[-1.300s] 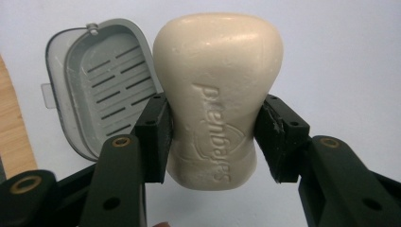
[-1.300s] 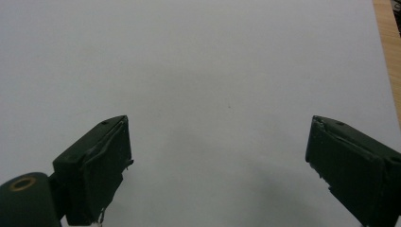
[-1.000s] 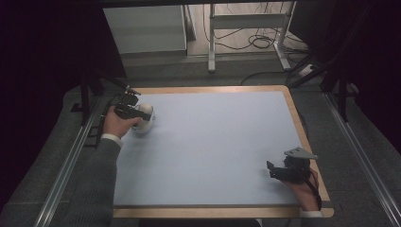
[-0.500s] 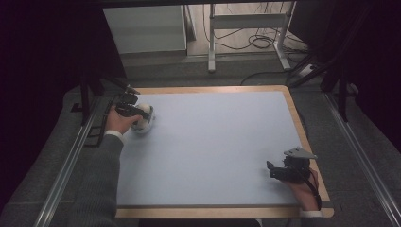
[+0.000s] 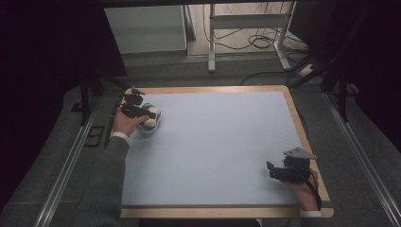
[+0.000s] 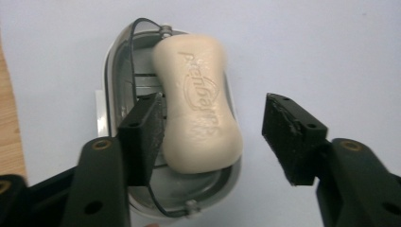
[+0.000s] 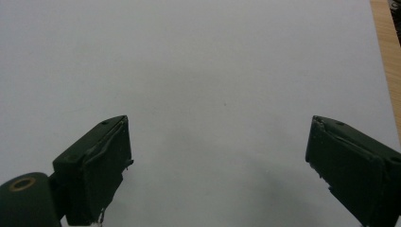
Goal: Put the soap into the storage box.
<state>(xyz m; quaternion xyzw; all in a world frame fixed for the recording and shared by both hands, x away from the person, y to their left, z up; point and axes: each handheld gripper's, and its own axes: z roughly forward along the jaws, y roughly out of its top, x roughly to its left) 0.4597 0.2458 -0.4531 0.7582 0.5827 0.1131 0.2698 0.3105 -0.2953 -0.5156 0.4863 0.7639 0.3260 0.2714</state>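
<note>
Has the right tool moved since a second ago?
No. The right tool sits at the same spot by the table's wooden right edge, open over bare surface.

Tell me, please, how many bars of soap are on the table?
1. The cream soap bar lies in a grey soap dish near the table's far left corner, between the left gripper's opening fingers. No other bar is visible.

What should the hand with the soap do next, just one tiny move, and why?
Probably lift the left gripper straight up and away. Its jaws have just been opening, and the soap bar lies in the grey soap dish with a clear gap to one pad; the other pad sits close beside it, touching or not I cannot tell. The soap seems delivered, so backing off avoids nudging it.
</note>
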